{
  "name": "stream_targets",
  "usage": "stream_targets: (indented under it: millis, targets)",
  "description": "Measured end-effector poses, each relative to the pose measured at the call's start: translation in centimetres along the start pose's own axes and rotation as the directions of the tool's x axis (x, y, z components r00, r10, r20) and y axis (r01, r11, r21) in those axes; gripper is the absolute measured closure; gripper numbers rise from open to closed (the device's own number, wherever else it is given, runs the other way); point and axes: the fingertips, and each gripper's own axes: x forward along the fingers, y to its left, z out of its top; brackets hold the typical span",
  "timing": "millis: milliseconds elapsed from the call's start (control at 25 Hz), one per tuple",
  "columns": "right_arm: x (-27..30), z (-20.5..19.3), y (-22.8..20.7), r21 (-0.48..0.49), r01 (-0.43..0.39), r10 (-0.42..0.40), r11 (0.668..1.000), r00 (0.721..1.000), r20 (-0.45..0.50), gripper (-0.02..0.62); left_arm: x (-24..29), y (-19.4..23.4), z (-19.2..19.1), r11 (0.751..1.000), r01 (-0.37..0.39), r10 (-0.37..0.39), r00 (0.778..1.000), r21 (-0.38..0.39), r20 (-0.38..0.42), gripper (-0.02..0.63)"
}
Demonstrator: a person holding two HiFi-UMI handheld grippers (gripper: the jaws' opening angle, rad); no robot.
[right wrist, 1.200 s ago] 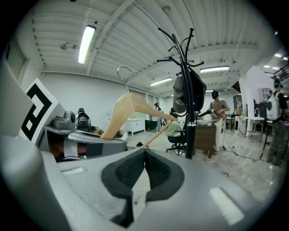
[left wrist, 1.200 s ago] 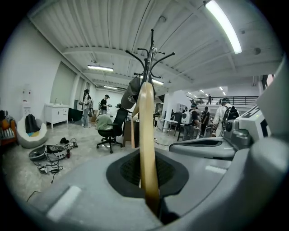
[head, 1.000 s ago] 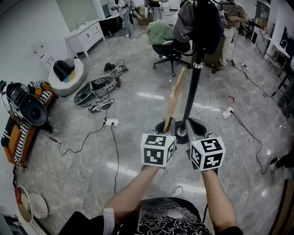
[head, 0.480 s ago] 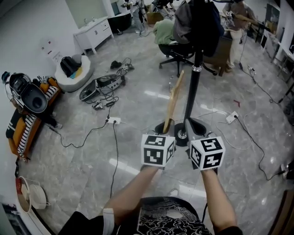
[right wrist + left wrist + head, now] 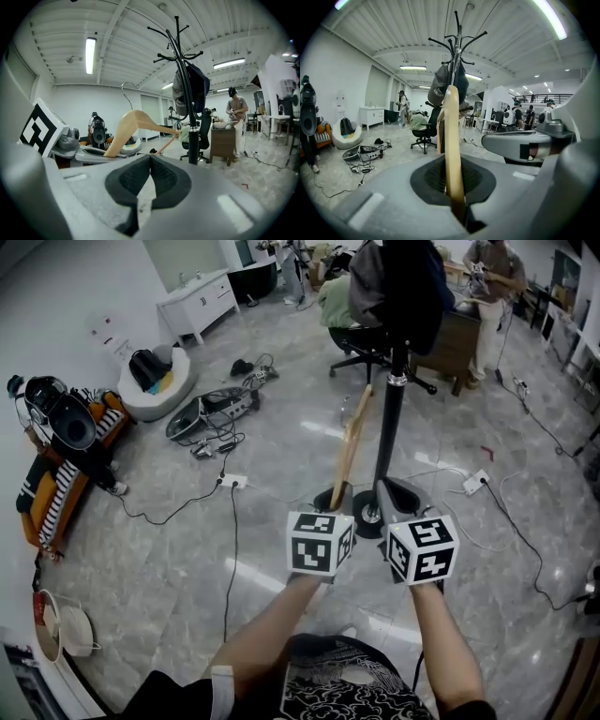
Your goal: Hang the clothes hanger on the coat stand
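Observation:
A wooden clothes hanger (image 5: pixel 352 439) rises from my left gripper (image 5: pixel 335 499), which is shut on its lower end. In the left gripper view the hanger (image 5: pixel 451 136) stands edge-on between the pads, in line with the coat stand (image 5: pixel 458 42) behind it. The stand's black pole (image 5: pixel 389 423) rises just right of the hanger, with dark clothes (image 5: pixel 398 277) on its top hooks. My right gripper (image 5: pixel 397 499) is shut on nothing, close to the stand's base. In the right gripper view the hanger (image 5: pixel 136 123) and its metal hook (image 5: pixel 123 90) lie left of the stand (image 5: pixel 185 93).
An office chair (image 5: pixel 361 338) with green cloth stands behind the stand. Cables and a power strip (image 5: pixel 231 483) lie on the floor at left, with equipment (image 5: pixel 211 411) and a white cabinet (image 5: pixel 197 301) beyond. A person (image 5: pixel 487 296) stands by a desk at back right.
The head view has shifted a little, so the room sits lower and nearer. Both grippers keep the same pose, the left still holding the hanger beside the pole.

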Motion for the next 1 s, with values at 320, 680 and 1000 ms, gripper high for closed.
stream_targets:
  millis: [320, 680, 1000]
  targets:
    - [1.6, 0.6, -1.3, -0.008, 0.004, -0.004, 1.000, 1.000, -0.002, 0.594, 2.2, 0.7, 0.8, 1.000, 0.004, -0.004, 1.000, 0.000, -0.004, 0.603]
    - [4.7, 2.0, -3.9, -0.006, 0.048, -0.048, 0.999, 0.999, -0.001, 0.594, 6.7, 2.2, 2.3, 0.999, 0.051, -0.050, 0.999, 0.014, -0.013, 0.601]
    - [8.8, 3.0, -5.0, 0.020, 0.075, -0.075, 0.997, 0.997, 0.001, 0.594, 10.4, 5.3, 3.2, 0.997, 0.078, -0.076, 0.996, 0.027, -0.050, 0.601]
